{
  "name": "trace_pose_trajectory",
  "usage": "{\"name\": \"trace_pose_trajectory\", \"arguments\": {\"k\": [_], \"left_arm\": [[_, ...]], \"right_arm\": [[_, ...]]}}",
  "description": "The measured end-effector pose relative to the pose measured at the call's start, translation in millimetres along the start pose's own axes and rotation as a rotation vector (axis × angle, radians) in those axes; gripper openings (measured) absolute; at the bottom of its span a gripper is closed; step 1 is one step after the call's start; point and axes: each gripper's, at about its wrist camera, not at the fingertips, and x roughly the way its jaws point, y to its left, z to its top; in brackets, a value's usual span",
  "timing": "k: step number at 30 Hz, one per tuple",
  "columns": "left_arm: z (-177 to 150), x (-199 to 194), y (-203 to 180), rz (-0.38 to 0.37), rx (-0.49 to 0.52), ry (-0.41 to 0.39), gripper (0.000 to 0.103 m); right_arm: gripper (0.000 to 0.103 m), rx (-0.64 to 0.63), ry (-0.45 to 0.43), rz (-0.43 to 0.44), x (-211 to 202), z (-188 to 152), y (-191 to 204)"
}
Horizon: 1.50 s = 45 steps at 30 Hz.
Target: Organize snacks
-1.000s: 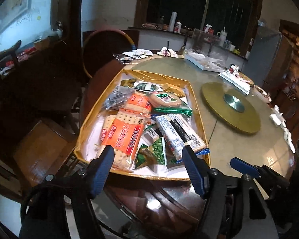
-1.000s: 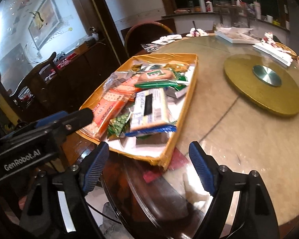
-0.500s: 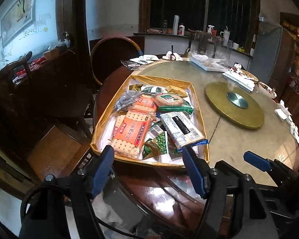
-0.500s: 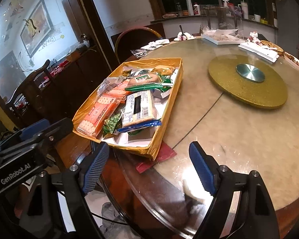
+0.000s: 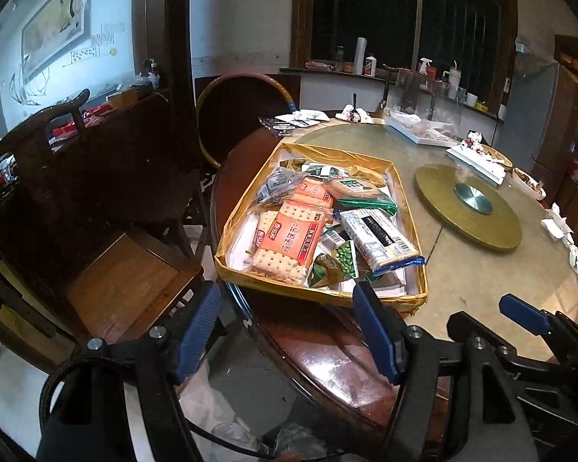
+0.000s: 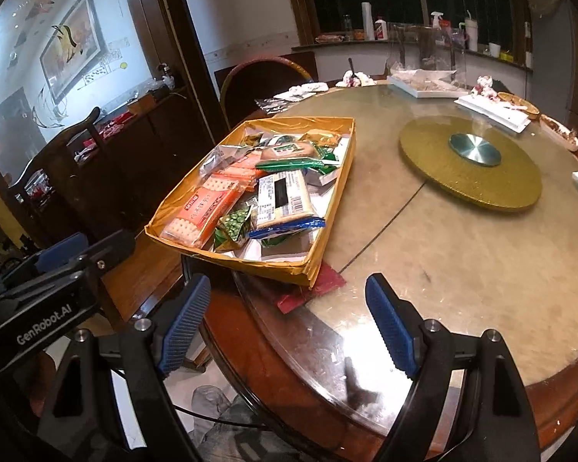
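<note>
A shallow gold cardboard tray (image 5: 250, 208) (image 6: 327, 231) sits at the near left edge of the round table and holds several snack packs. An orange cracker pack (image 5: 289, 238) (image 6: 204, 211), a green pea bag (image 5: 339, 261) (image 6: 235, 223) and a white and blue cracker pack (image 5: 377, 238) (image 6: 285, 196) lie at its near end. My left gripper (image 5: 289, 331) is open and empty, back from the tray, off the table edge. My right gripper (image 6: 289, 323) is open and empty above the table's near rim.
A gold turntable (image 5: 466, 208) (image 6: 470, 165) sits mid-table. White trays and tissues (image 6: 424, 84) lie at the far side. A red card (image 6: 312, 288) pokes out under the tray. A wooden chair (image 5: 108, 269) stands left of the table. A round-backed chair (image 5: 242, 115) stands beyond the tray.
Both grippers have pulled back and up from the tray, so it looks smaller and farther. Both stay open and empty. The snacks have not moved.
</note>
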Motion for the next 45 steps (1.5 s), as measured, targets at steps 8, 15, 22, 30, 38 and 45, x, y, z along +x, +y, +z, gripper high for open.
{"name": "trace_pose_trajectory", "arguments": {"k": [8, 15, 22, 30, 38, 45], "left_arm": [[-2, -8, -8, 0.022, 0.038, -0.034, 0.071], [-6, -7, -14, 0.032, 0.057, -0.030, 0.071], [-6, -7, -15, 0.036, 0.057, -0.033, 0.071], [-6, -7, -16, 0.038, 0.055, -0.027, 0.071], [-10, -4, -19, 0.054, 0.063, -0.026, 0.071], [-17, 8, -15, 0.064, 0.064, -0.001, 0.072]], "right_arm": [[0.083, 0.016, -0.022, -0.007, -6, 3, -4], [0.083, 0.025, -0.023, -0.004, -6, 2, -8], [0.083, 0.024, -0.021, -0.005, -6, 2, -8], [0.083, 0.018, -0.021, -0.003, -5, 2, -8], [0.083, 0.021, -0.013, 0.007, -3, -2, -7], [0.083, 0.027, 0.002, 0.032, 11, -7, -4]]}}
